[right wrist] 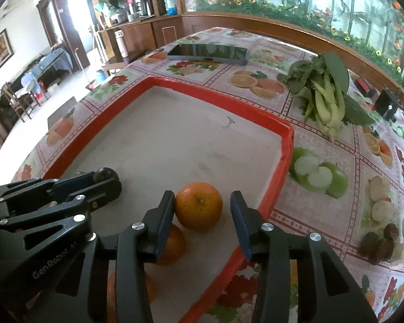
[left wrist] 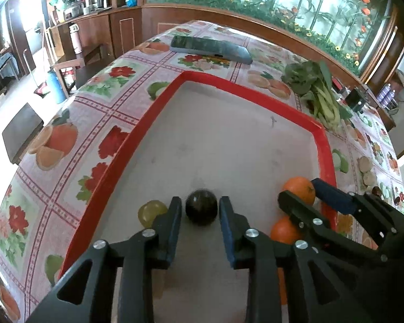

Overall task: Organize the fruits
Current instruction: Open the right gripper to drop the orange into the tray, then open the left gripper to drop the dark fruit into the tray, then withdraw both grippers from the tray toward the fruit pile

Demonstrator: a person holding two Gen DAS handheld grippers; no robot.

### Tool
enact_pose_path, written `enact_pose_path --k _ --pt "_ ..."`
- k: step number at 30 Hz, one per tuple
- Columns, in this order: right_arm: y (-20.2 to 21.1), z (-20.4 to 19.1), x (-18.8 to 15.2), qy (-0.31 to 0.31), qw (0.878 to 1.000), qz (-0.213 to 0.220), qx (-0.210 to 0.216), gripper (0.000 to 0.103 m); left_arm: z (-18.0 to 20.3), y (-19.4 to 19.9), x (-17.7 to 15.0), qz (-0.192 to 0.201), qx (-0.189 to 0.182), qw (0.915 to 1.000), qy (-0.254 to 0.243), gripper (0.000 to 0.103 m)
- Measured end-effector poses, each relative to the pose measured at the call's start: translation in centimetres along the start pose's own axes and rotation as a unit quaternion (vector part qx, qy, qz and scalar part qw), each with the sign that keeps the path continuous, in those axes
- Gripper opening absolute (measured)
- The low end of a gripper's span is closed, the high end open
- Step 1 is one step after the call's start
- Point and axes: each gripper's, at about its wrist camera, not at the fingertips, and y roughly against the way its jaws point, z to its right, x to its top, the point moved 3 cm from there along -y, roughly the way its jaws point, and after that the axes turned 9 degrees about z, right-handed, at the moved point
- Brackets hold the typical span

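Note:
A red-rimmed tray (left wrist: 159, 99) with a grey floor lies on the flowered tablecloth; it also shows in the right wrist view (right wrist: 280, 161). My left gripper (left wrist: 200, 210) is open, its fingers either side of a dark round fruit (left wrist: 201, 206) on the tray floor. A yellow-green fruit (left wrist: 150, 212) sits just left of it. My right gripper (right wrist: 202, 210) is open around an orange (right wrist: 198, 206) near the tray's right rim. A second orange (right wrist: 172, 245) lies under its left finger, and a third orange (right wrist: 129, 288) is closer still.
A phone (left wrist: 210, 49) lies on the table beyond the tray. A bunch of leafy greens (right wrist: 326, 99) lies right of the tray, with a small black box (right wrist: 389, 106) further right. Wooden cabinets and chairs stand past the table's left edge.

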Motion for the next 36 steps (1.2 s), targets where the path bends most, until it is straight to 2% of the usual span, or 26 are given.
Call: enact_pose_path --k 3,10,14,20,24,29,36 --pt "0.8 0.1 -0.2 -0.001 1.0 0.003 -0.006 0.043 0.0 0.5 -0.2 0.001 0.002 1.0 0.002 0.041" --pt "3.7 0.2 -0.9 -0.018 1.0 0.018 -0.004 0.046 0.0 2.8 -1.0 0.023 0.035 0.9991 -0.006 0.068" --pt "5.6 0.7 -1.7 -0.044 0.999 0.025 -0.004 0.051 0.0 4.1 -1.6 0.031 0.033 0.999 0.006 0.075" --pt "8.3 1.3 -3.8 -0.057 0.998 0.024 -0.006 0.052 1.5 5.9 -2.8 0.038 0.027 0.9989 0.001 0.077" --pt "10.0 2.5 -5.9 -0.079 0.997 0.017 -0.006 0.055 3.2 7.1 -3.8 0.04 0.009 0.9992 -0.001 0.078" --pt "12.5 4.7 -9.0 -0.111 0.994 0.011 -0.012 0.056 6.3 8.0 -4.9 0.036 -0.017 0.999 -0.021 0.079" --pt "15.3 9.0 -12.6 -0.172 0.984 0.02 -0.034 0.063 11.4 8.5 -7.4 0.018 -0.043 0.9971 -0.061 0.08"
